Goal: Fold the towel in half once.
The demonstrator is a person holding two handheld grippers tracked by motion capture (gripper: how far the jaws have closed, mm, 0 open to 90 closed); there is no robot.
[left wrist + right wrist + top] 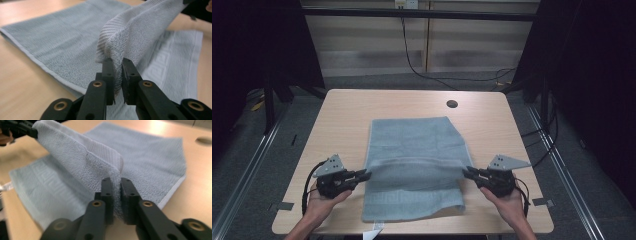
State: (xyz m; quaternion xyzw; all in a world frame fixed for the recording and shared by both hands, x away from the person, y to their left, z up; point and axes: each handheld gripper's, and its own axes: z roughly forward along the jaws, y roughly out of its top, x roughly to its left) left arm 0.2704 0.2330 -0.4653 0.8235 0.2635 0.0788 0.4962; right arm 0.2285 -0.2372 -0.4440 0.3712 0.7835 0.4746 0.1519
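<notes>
A light blue towel (414, 165) lies on the table (342, 115), its middle fold lifted. The left edge of the fold is pinched by the left gripper (363, 174), the right edge by the right gripper (468, 173). The pad faces are hidden by cloth.

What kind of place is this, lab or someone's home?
Most likely a lab or recording setup, not a home: a bare wooden table with a cable hole, dark curtains at both sides, and loose cables on the floor behind.
</notes>
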